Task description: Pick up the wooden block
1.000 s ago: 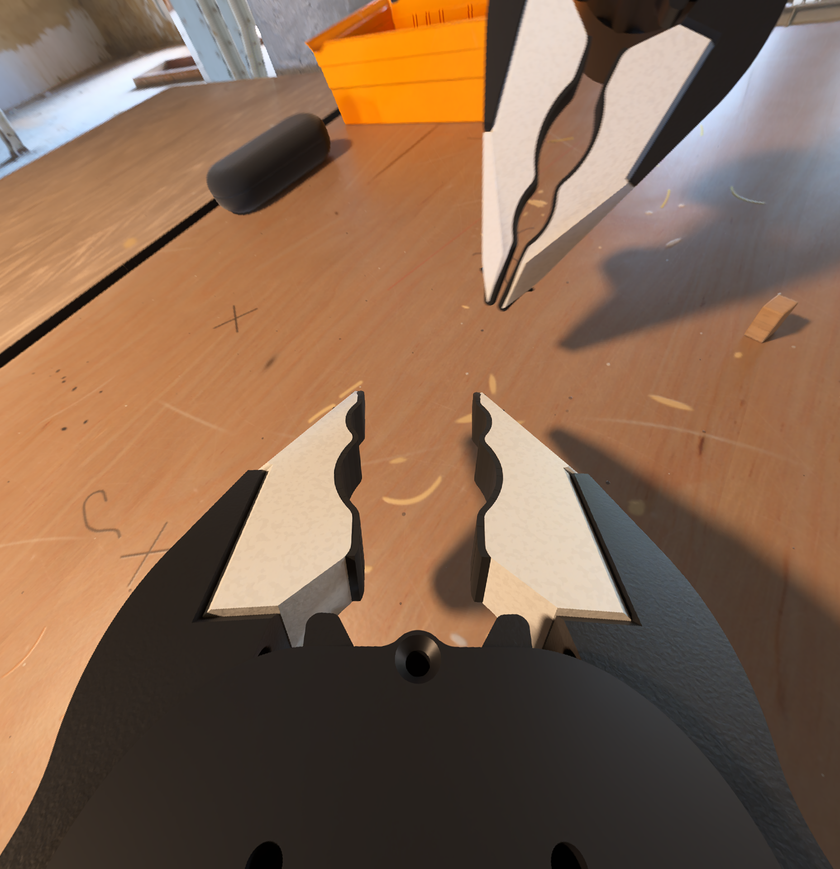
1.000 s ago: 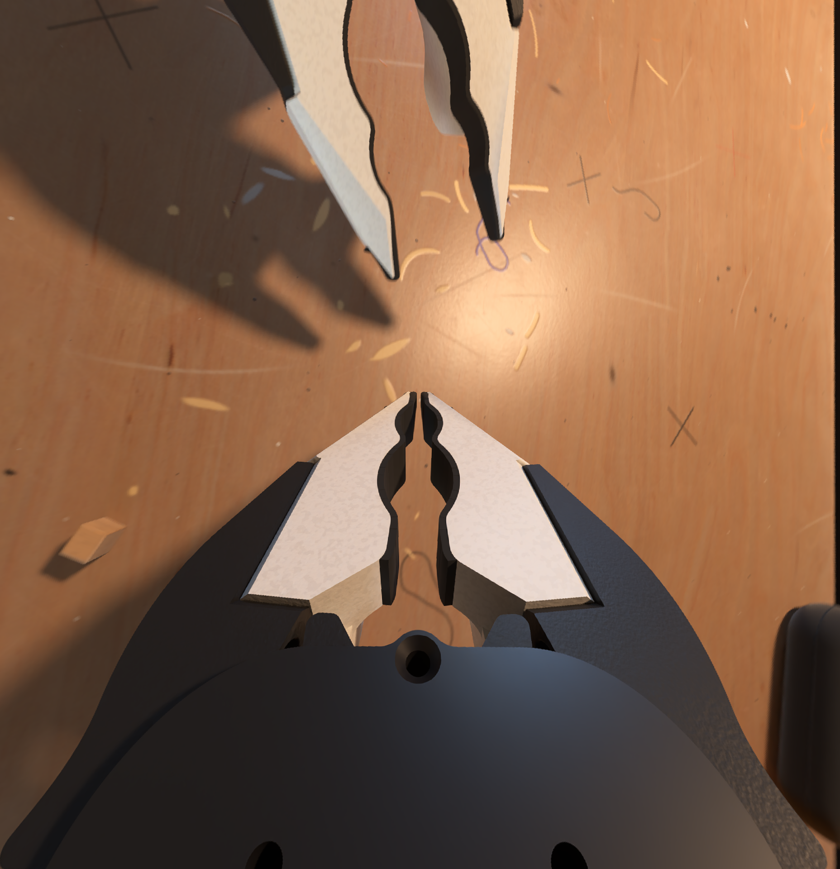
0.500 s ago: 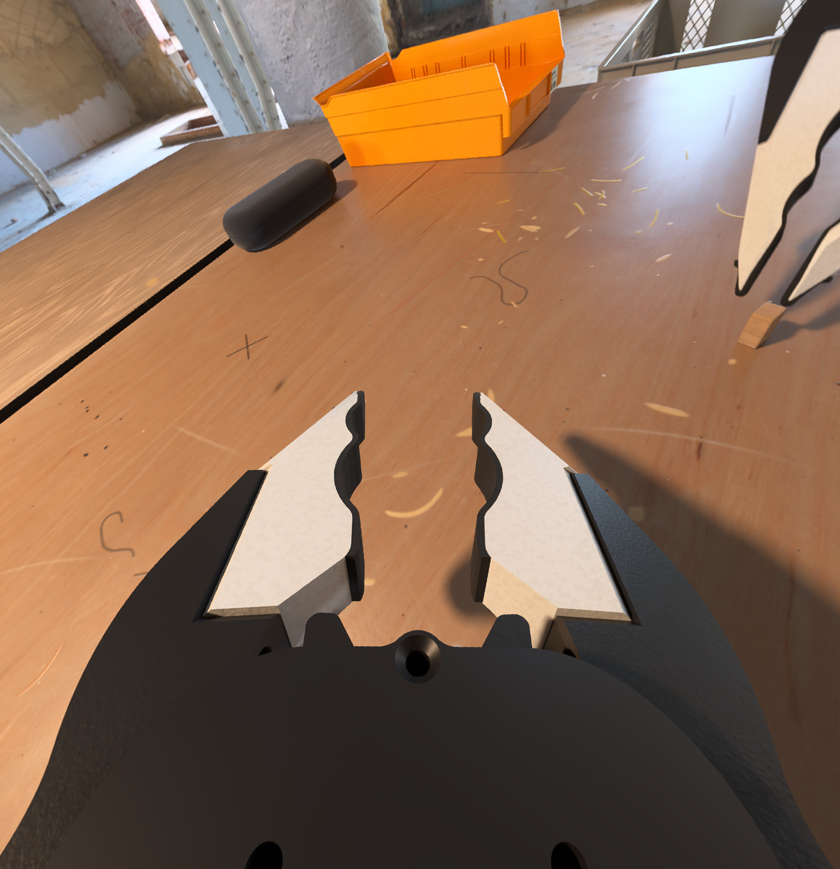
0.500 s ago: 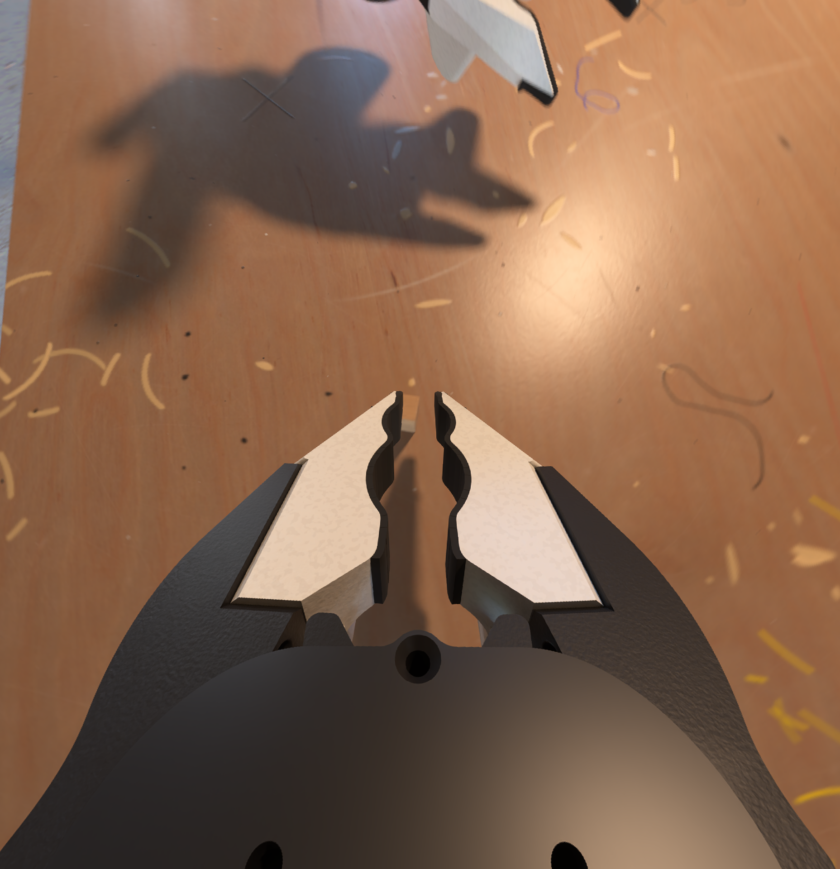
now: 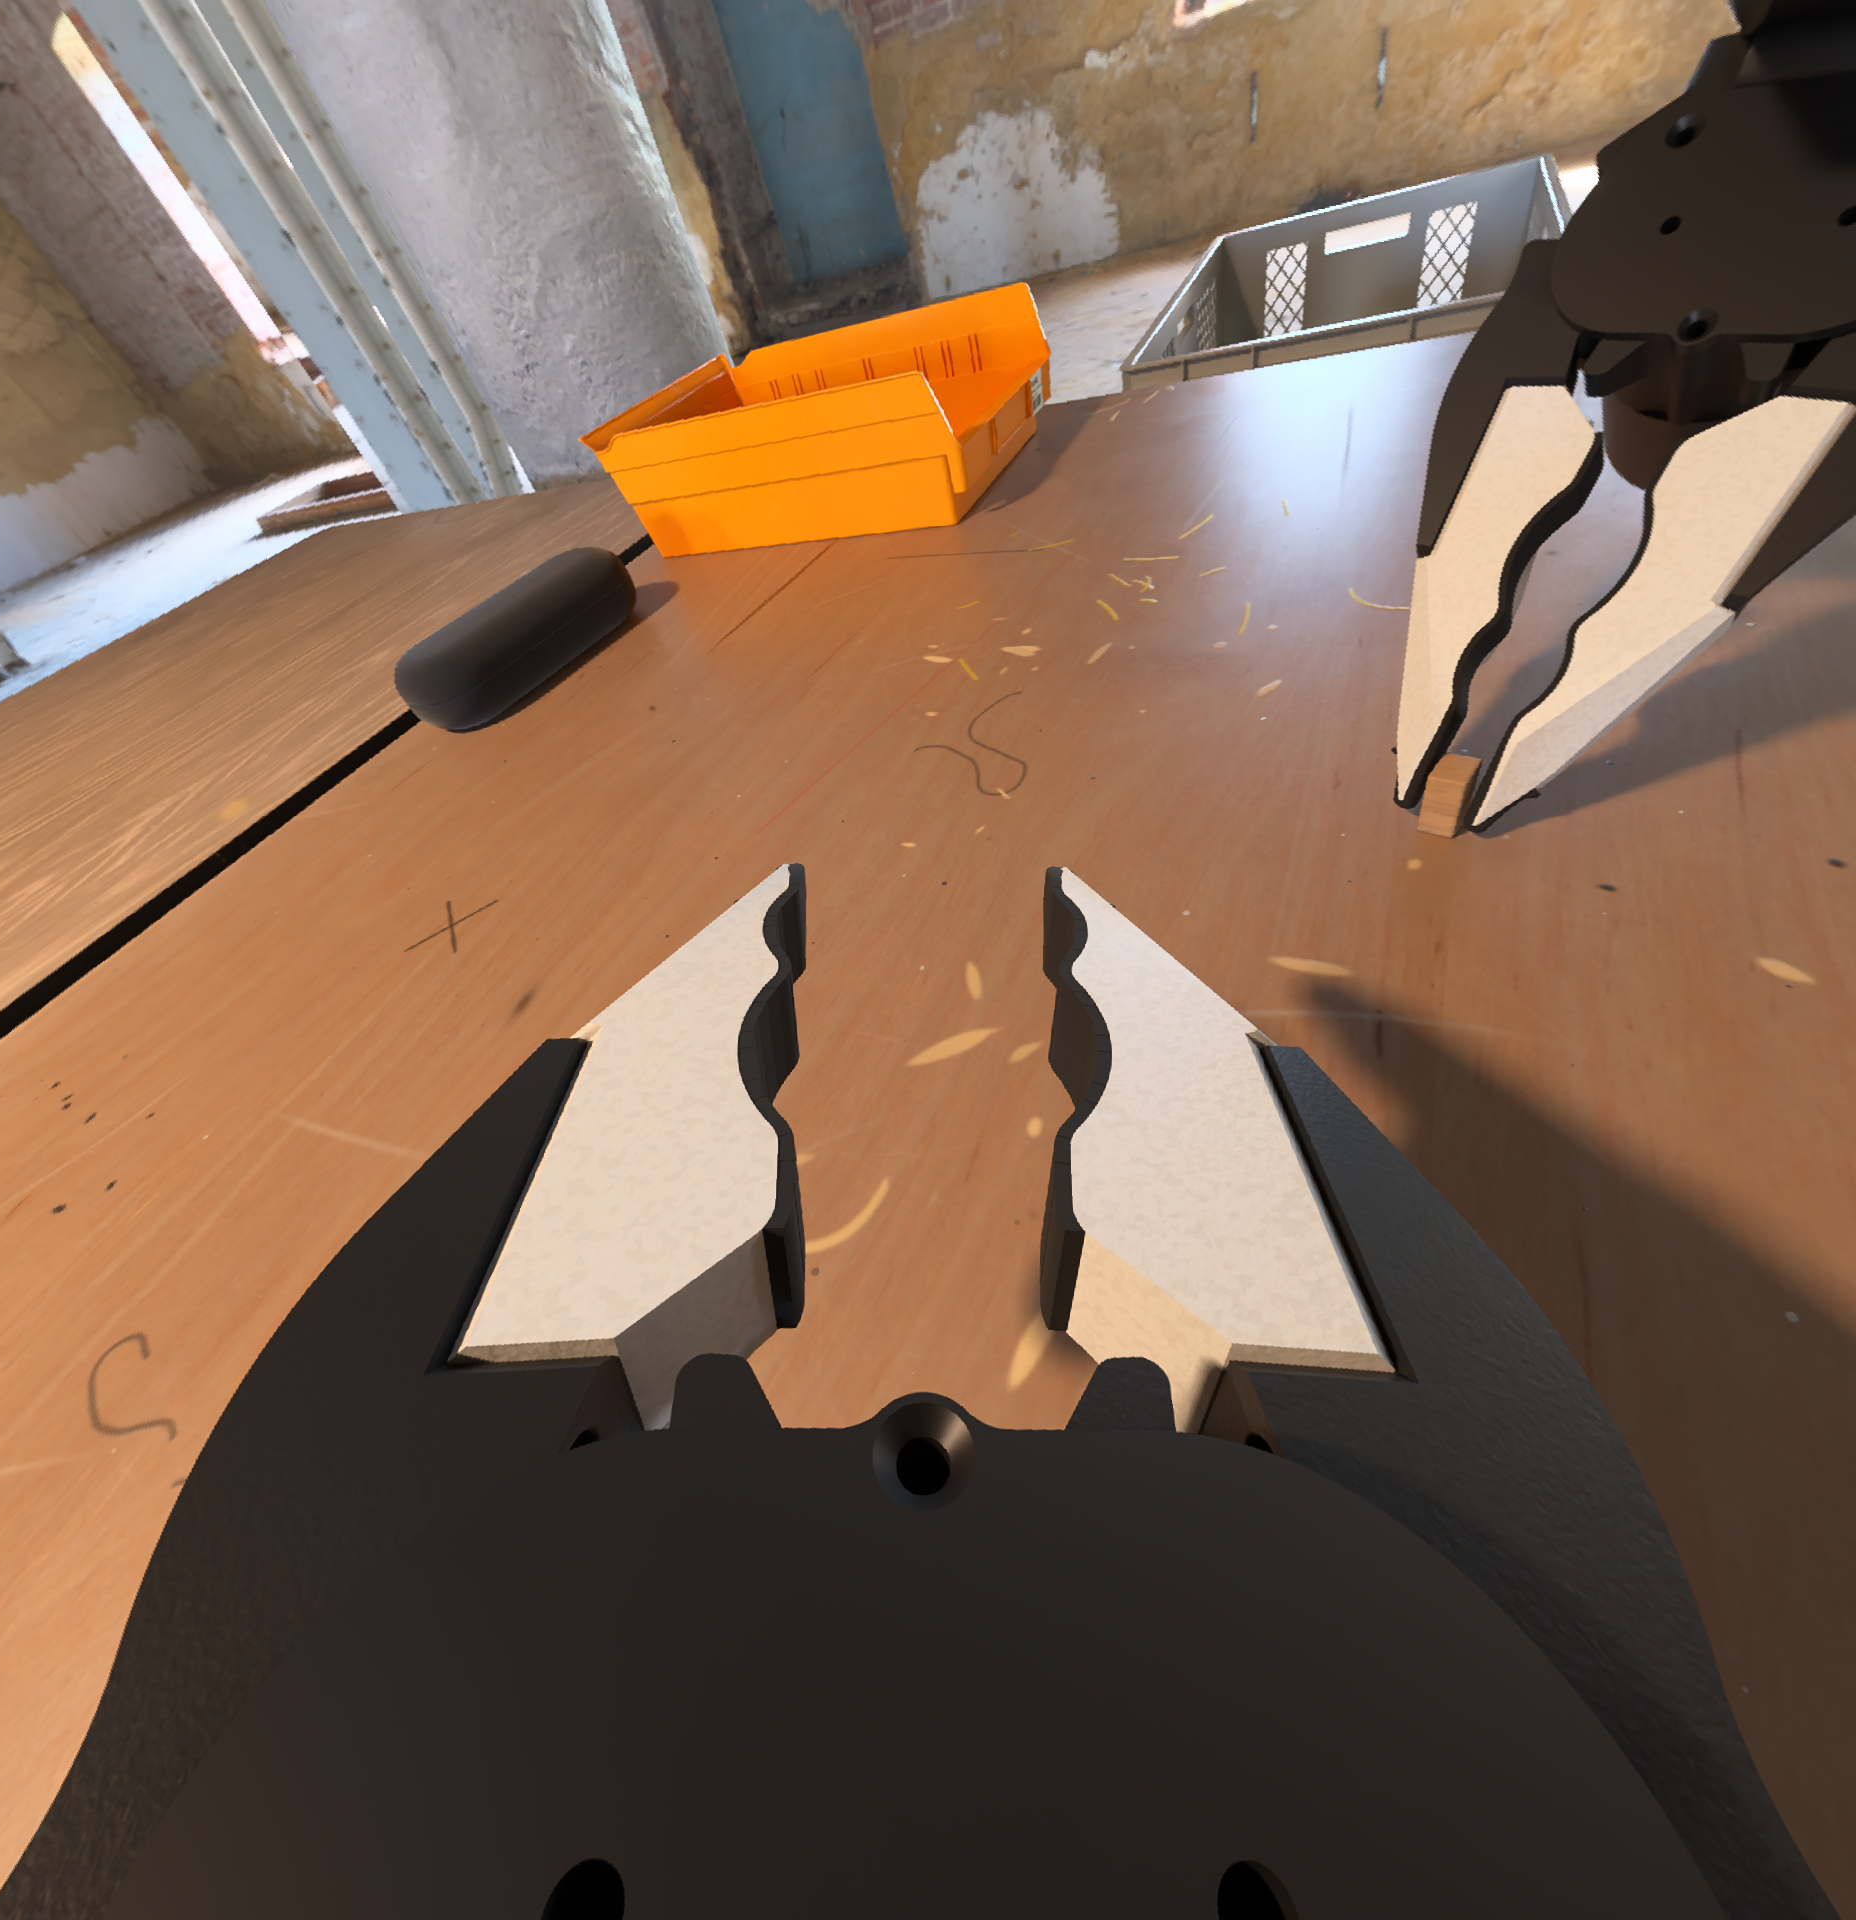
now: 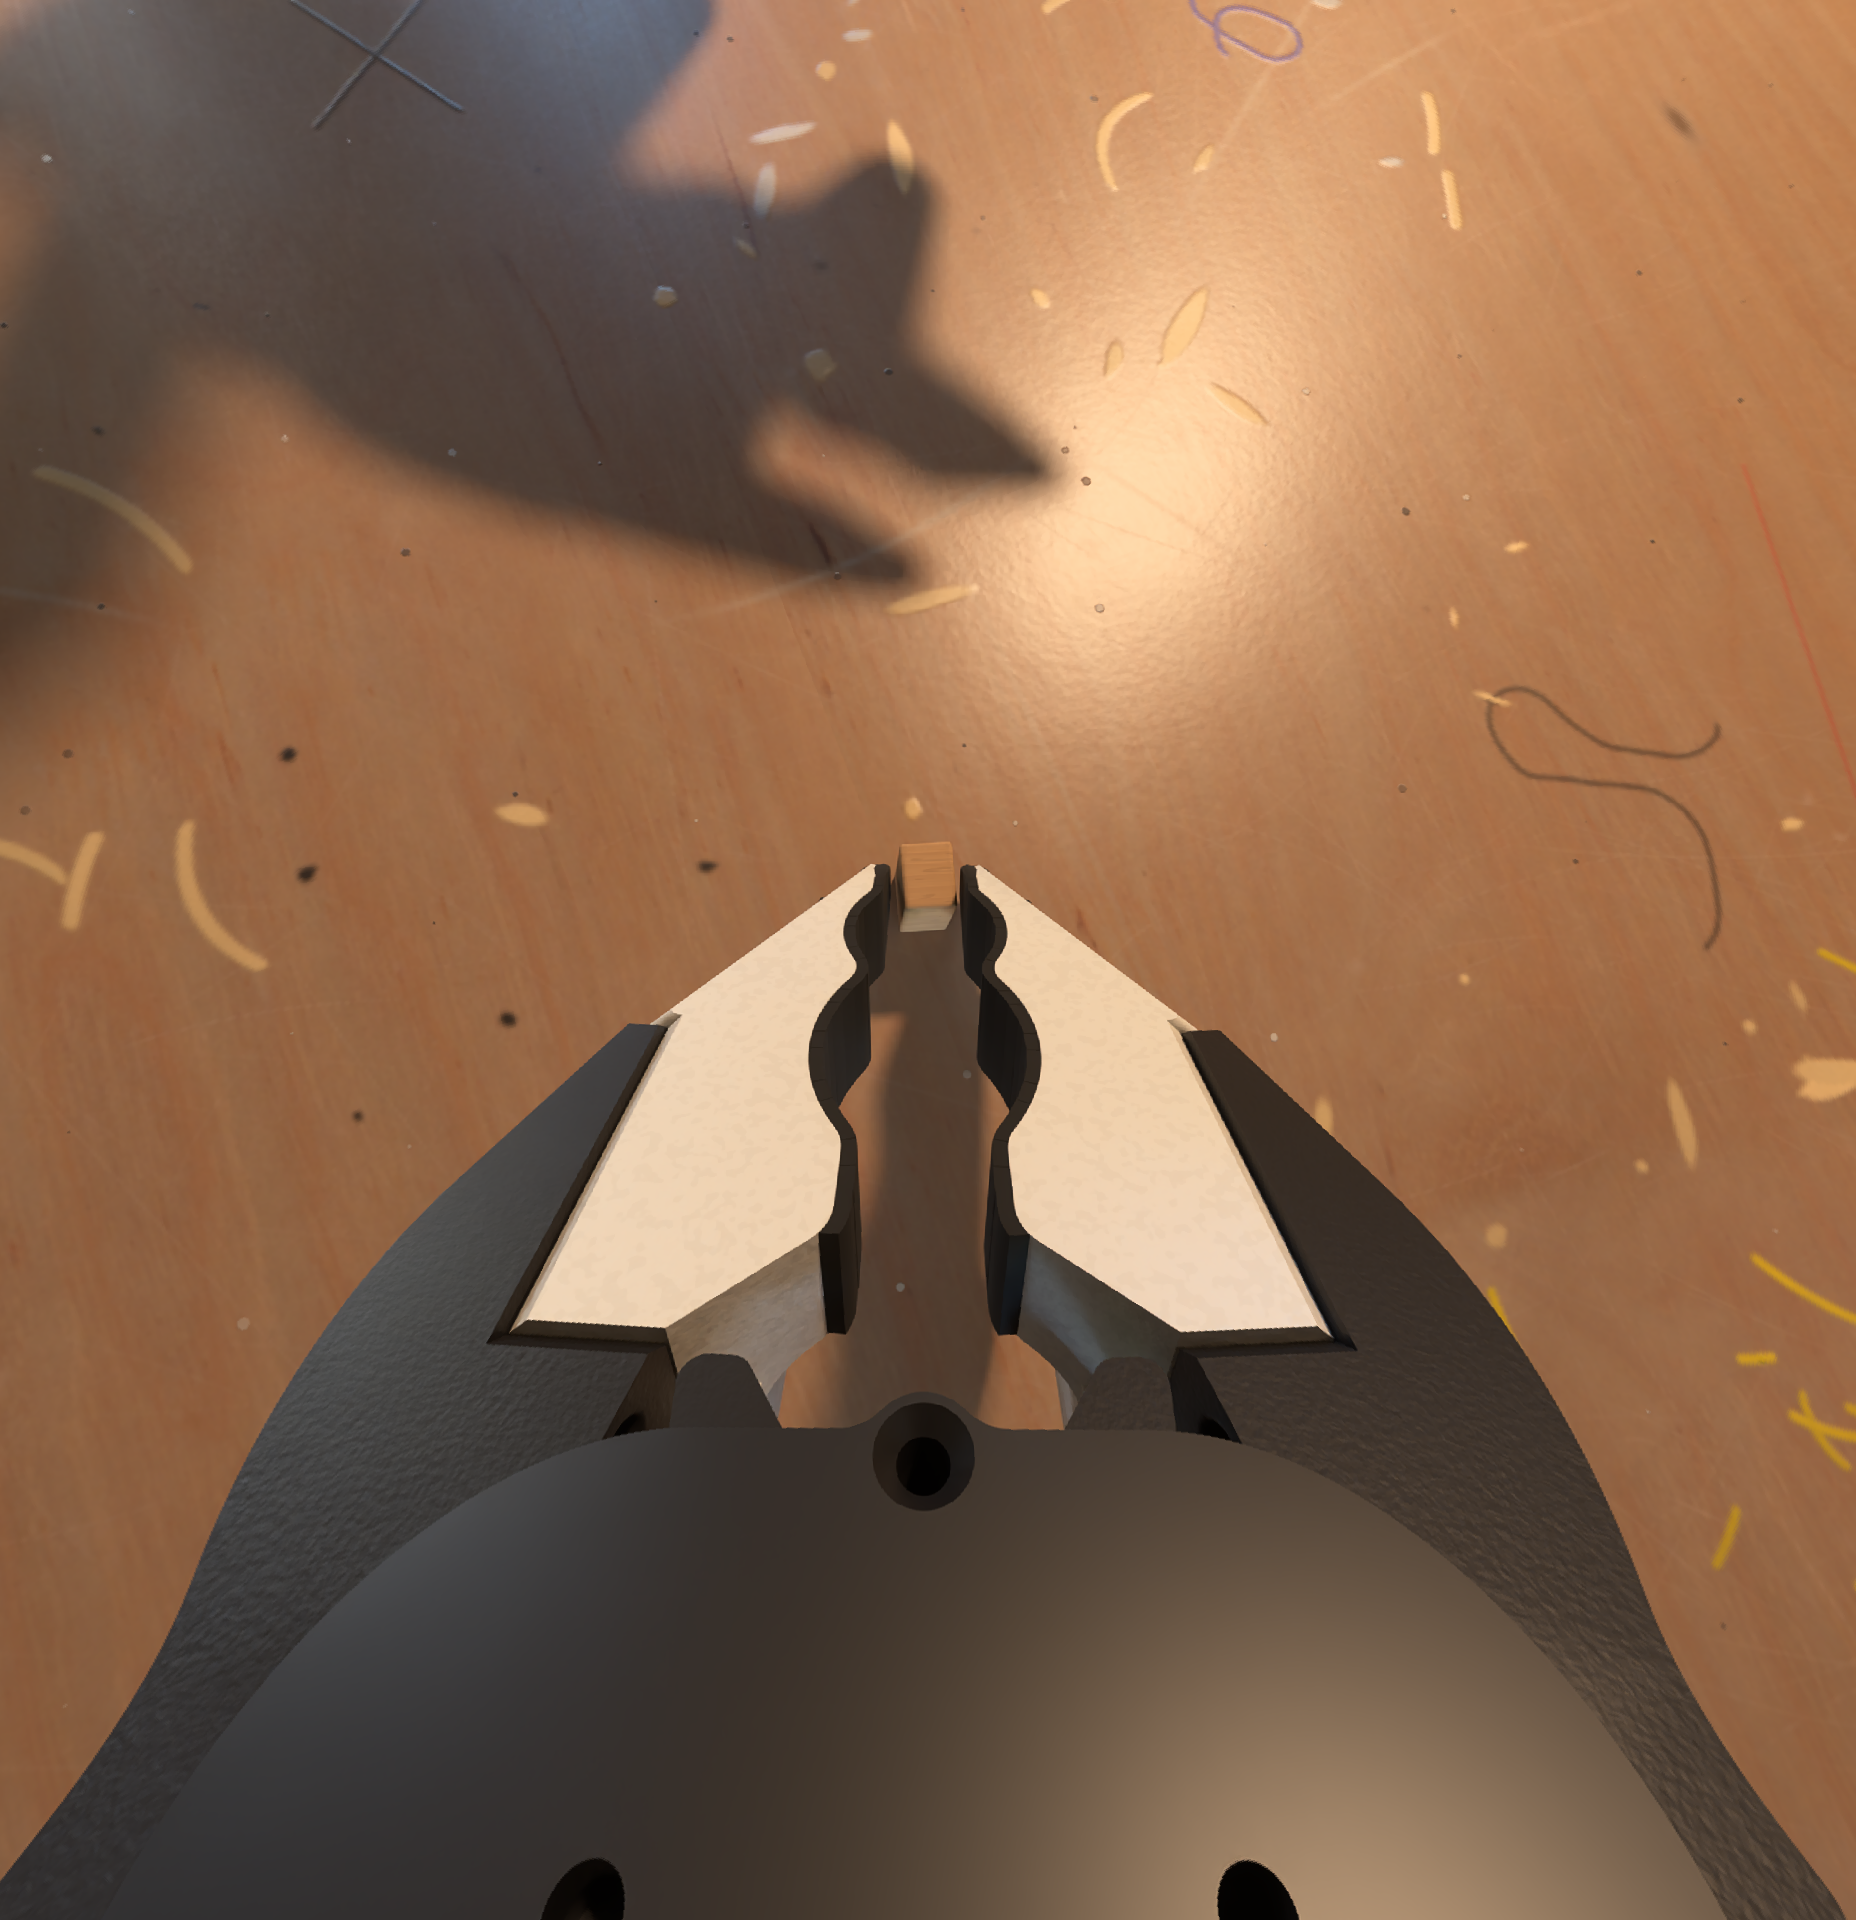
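Note:
The wooden block (image 6: pixel 925 885) is a small light cube standing on the wooden table (image 6: pixel 1319 623). My right gripper (image 6: pixel 925 873) points down at it with its jaws a little apart, one fingertip on each side of the block and a thin gap at each side. In the left wrist view the block (image 5: pixel 1448 802) sits on the table at the right, between the right gripper's (image 5: pixel 1445 816) tips. My left gripper (image 5: pixel 922 883) is open and empty, low over the table, well left of the block.
An orange bin (image 5: pixel 830 457) stands at the back of the table, with a black oblong case (image 5: pixel 513 639) to its left by a dark seam (image 5: pixel 176 883). A grey crate (image 5: pixel 1350 270) is beyond the far edge. Wood shavings are scattered on the table.
My right gripper has moved over to the block, come down, and opened from shut until its tips straddle the block. My left gripper has stayed open and its view has tilted up.

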Action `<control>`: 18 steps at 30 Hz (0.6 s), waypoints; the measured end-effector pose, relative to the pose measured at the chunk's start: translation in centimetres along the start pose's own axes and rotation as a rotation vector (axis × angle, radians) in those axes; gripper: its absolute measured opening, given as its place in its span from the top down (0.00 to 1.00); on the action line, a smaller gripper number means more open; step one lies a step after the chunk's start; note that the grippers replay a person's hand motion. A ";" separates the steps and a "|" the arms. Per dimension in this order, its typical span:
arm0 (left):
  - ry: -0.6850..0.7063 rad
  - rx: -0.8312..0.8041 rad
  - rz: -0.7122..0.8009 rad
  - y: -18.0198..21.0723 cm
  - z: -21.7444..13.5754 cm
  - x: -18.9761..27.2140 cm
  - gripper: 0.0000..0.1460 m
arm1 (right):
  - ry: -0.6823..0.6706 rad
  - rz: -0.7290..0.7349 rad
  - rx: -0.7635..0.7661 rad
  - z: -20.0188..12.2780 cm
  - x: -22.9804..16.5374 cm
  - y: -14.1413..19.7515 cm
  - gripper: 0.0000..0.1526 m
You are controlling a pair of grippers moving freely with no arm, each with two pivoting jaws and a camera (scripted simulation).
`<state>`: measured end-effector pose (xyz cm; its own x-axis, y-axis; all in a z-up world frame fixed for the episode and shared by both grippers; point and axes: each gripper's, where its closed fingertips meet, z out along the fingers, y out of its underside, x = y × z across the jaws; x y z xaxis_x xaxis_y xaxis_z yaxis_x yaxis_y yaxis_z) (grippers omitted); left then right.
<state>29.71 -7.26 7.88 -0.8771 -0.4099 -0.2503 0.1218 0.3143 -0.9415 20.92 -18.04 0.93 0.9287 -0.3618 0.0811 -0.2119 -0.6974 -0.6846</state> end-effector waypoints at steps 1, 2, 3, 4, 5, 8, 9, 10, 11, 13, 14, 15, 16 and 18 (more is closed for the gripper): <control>0.005 0.001 0.000 0.0 0.0 0.1 0.69 | -0.008 0.003 0.001 0.0 0.0 0.0 0.92; 0.009 0.002 0.001 0.0 0.0 0.1 0.69 | -0.015 0.008 0.002 0.0 0.0 0.0 0.93; 0.011 0.003 0.002 -0.1 0.1 0.2 0.69 | -0.016 0.008 0.002 0.0 0.0 0.0 0.94; 0.013 0.005 0.004 -0.1 0.1 0.3 0.69 | -0.019 0.003 -0.002 0.0 0.0 0.0 0.94; 0.018 0.007 0.006 -0.2 0.1 0.4 0.69 | -0.021 -0.005 -0.008 0.0 0.1 0.1 0.94; 0.046 0.011 0.020 -0.6 0.3 1.2 0.69 | -0.005 -0.062 -0.007 -0.4 0.4 -0.6 0.94; 0.060 0.011 0.024 -0.7 0.5 1.6 0.69 | -0.001 -0.086 0.004 -0.6 0.5 -1.3 0.94; 0.073 0.007 0.026 -0.8 0.7 2.1 0.69 | 0.003 -0.114 0.018 -0.9 0.6 -2.1 0.94; 0.084 0.001 0.028 -0.9 0.9 2.5 0.69 | 0.009 -0.144 0.031 -1.1 0.8 -2.9 0.94; 0.114 -0.015 0.038 -0.8 1.4 3.5 0.69 | 0.028 -0.209 0.040 -1.5 1.2 -4.6 0.94; 0.128 -0.026 0.046 -0.7 1.7 4.0 0.69 | 0.043 -0.241 0.040 -1.7 1.4 -5.3 0.94; 0.139 -0.037 0.057 -0.6 1.9 4.3 0.69 | 0.054 -0.271 0.039 -1.8 1.7 -6.0 0.94; 0.148 -0.047 0.068 -0.5 2.0 4.6 0.69 | 0.063 -0.300 0.034 -1.9 1.9 -6.6 0.94; 0.164 -0.054 0.077 -0.5 2.1 5.0 0.69 | 0.087 -0.355 0.004 -1.8 2.3 -7.3 0.94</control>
<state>26.22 -11.29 6.63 -0.9305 -0.2396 -0.2771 0.1705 0.3863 -0.9065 24.03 -14.88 7.48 0.9148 -0.1488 0.3754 0.1205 -0.7867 -0.6055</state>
